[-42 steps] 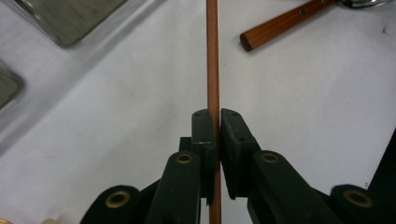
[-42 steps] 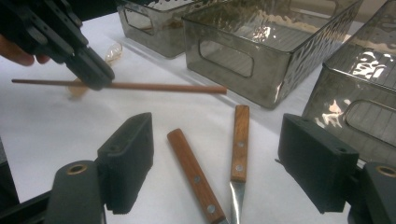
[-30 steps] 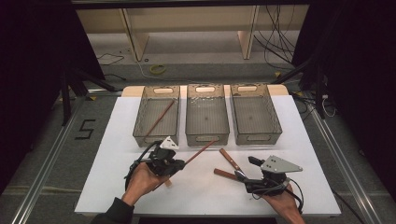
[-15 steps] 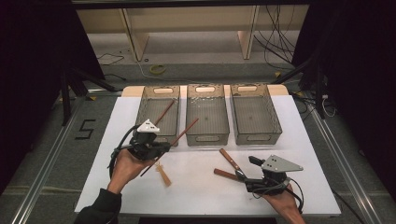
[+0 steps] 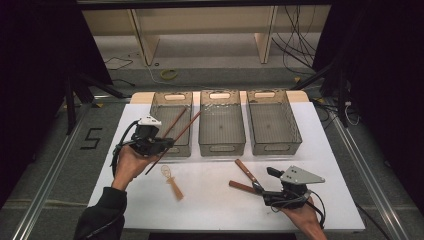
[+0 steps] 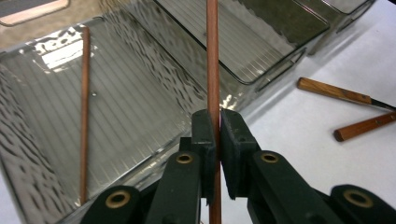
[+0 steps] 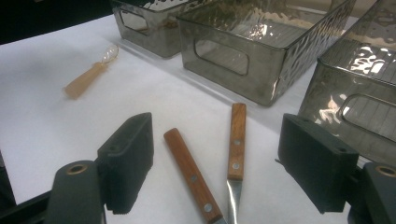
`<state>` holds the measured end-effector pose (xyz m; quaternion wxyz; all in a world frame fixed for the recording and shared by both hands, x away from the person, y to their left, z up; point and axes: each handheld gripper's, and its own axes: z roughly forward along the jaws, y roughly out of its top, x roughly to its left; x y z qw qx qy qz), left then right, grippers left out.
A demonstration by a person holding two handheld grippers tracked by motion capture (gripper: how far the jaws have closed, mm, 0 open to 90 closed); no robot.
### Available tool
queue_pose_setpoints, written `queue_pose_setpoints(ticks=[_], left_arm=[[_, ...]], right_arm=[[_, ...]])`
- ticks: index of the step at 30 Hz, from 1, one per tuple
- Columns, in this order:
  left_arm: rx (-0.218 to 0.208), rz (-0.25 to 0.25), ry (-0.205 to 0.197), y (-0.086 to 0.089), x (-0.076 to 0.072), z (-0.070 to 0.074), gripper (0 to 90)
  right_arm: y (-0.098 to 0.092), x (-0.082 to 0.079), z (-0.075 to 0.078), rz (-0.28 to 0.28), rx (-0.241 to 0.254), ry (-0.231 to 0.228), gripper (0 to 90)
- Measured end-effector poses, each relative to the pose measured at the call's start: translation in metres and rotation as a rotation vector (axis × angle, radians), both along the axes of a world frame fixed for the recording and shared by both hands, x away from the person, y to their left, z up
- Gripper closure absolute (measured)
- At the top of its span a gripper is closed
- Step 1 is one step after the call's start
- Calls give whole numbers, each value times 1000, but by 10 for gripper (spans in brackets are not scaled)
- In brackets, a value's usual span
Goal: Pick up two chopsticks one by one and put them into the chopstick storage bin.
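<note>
High view: left gripper (image 5: 159, 145) sits at about 9 o'clock on the white table (image 5: 215, 205), jaws clamped on a thin brown chopstick (image 5: 175, 141) that slants up toward 1 o'clock over the near rim of the left bin (image 5: 171, 125). A second chopstick (image 5: 173, 124) lies inside that bin. Right gripper (image 5: 262, 192) rests at 5 o'clock, jaws spread, pointing at two wooden-handled knives (image 5: 245, 172). A pale plastic spoon (image 5: 172, 182) lies at 7 o'clock.

Left gripper view: pads (image 6: 205, 140) pinch the chopstick (image 6: 213, 70) tight, stick running straight to 12 o'clock above the smoky ribbed bin (image 6: 116, 107); other chopstick (image 6: 85, 112) lies flat on the bin floor at 10 o'clock. Knife handles (image 6: 345, 93) show at 3 o'clock.

Right gripper view: jaws wide apart, nothing gripped; both knife handles (image 7: 210, 163) lie on the table between them, blades toward the camera. Spoon (image 7: 91, 74) at 10 o'clock.
</note>
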<state>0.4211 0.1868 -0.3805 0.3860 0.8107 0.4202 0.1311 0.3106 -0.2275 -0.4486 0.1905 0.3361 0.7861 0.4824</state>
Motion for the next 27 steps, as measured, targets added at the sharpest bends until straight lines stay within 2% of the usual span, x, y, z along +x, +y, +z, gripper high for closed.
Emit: queue_pose_setpoints(ticks=[15,20,27], left_arm=[[5,54,-25,11,35,15,841],[3,80,-27,16,50,15,841],[0,107,-8,20,72,11,841]], right_arm=[[-1,0,0,-1,3,3,276],[-1,0,0,0,3,3,276],[0,0,0,3,5,3,275]])
